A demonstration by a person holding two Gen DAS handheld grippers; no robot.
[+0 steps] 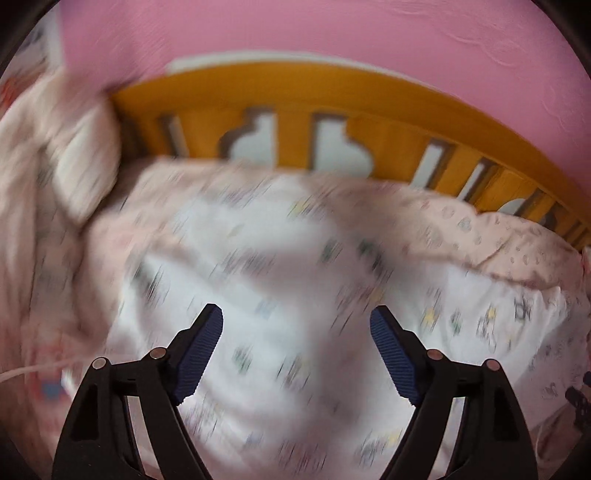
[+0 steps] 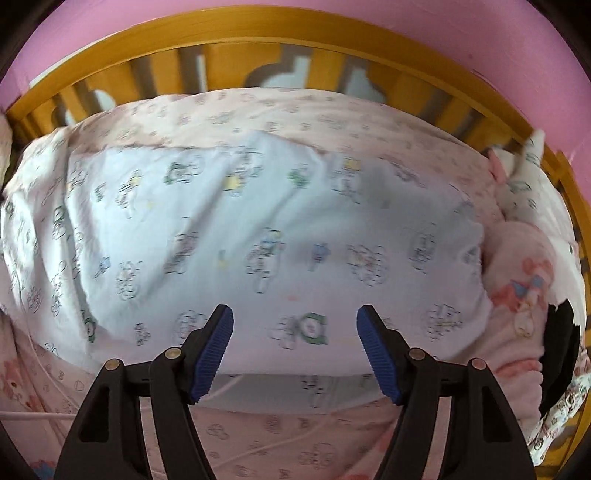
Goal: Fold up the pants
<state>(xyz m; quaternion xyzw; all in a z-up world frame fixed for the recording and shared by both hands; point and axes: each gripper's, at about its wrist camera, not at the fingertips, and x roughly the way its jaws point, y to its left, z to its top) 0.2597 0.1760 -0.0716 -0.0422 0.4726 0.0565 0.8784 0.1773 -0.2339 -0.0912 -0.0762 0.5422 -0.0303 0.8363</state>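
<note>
Fingers nearest the lens: both pairs of blue-padded fingers are being held wide apart, nothing between them; the left gripper (image 1: 296, 321) and the right gripper (image 2: 294, 321) are each being pointed steeply down at the cloth, clear of it.
Pants: a white printed garment (image 2: 258, 236) is being seen lying spread on the bed, in front of both grippers; in the left wrist view the same pants (image 1: 280, 295) are being blurred by motion.
Shape of the pants: a straight near edge (image 2: 288, 373) is being shown just below the right fingers, with a shadow under it, so a doubled layer is being suggested; whether it is a fold or only a hem cannot be told.
Progress: at least one fold is being judged as probably laid and let go, since neither gripper is gripping cloth; legs and waistband cannot be told apart.
Left to do: a further fold is being judged as likely needed, as the garment is lying broad.
Bedding: a pink patterned cover (image 2: 280, 424) is being seen under the pants.
Surround: an orange wooden rail (image 2: 229, 37) and a pink wall (image 1: 332, 33) are being seen beyond the bed.
</note>
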